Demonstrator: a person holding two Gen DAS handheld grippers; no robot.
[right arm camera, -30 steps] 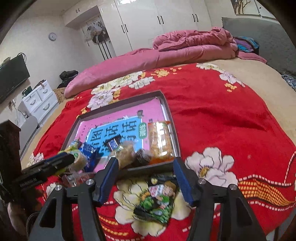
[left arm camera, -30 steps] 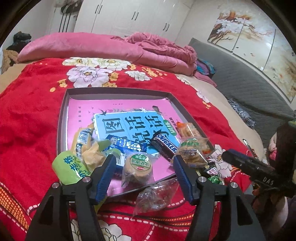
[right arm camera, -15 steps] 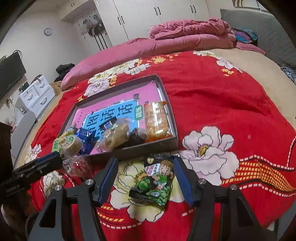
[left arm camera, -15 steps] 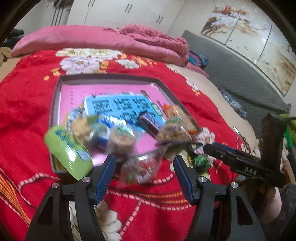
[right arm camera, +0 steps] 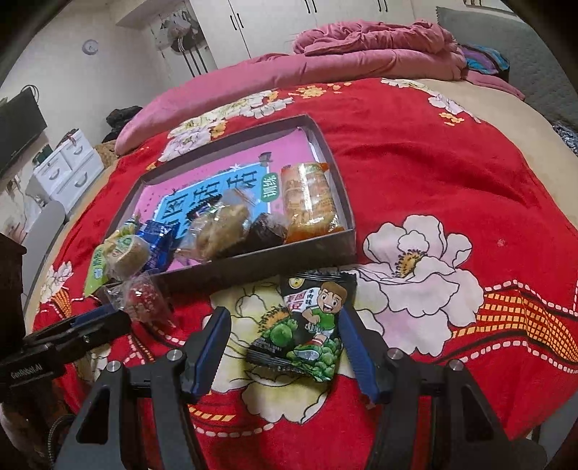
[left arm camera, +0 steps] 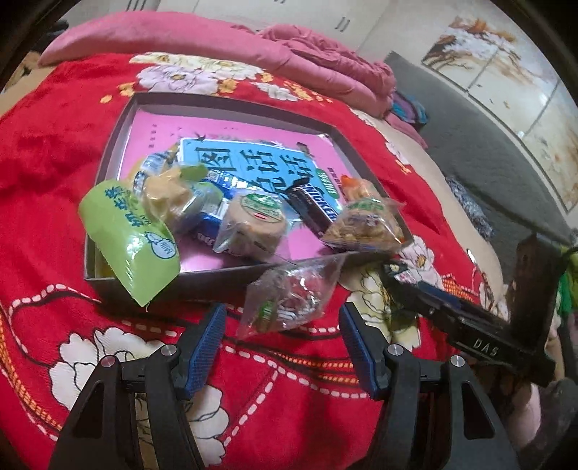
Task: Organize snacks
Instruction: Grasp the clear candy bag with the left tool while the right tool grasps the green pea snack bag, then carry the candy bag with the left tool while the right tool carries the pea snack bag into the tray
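Note:
A dark shallow box (left arm camera: 224, 278) (right arm camera: 325, 137) with a pink and blue bottom lies on the red bed cover and holds several snacks: a green pack (left arm camera: 126, 231), a round cake (left arm camera: 253, 220), a Snickers bar (left arm camera: 314, 209), an orange pack (right arm camera: 307, 199). A clear bag of sweets (left arm camera: 289, 300) (right arm camera: 142, 298) lies in front of the box, between the fingers of my open left gripper (left arm camera: 281, 325). A black and green cartoon snack bag (right arm camera: 307, 325) lies between the fingers of my open right gripper (right arm camera: 285, 325).
A pink duvet (right arm camera: 361, 54) is heaped at the far end of the bed. White wardrobes (right arm camera: 274, 21) and a white drawer unit (right arm camera: 68, 170) stand beyond. A grey sofa (left arm camera: 487, 144) runs along the right. The bed edge is near my right gripper.
Both grippers have pulled back and lowered toward the bed. The clear bag now sits between my left fingers, the cartoon bag between my right fingers. Both stay open.

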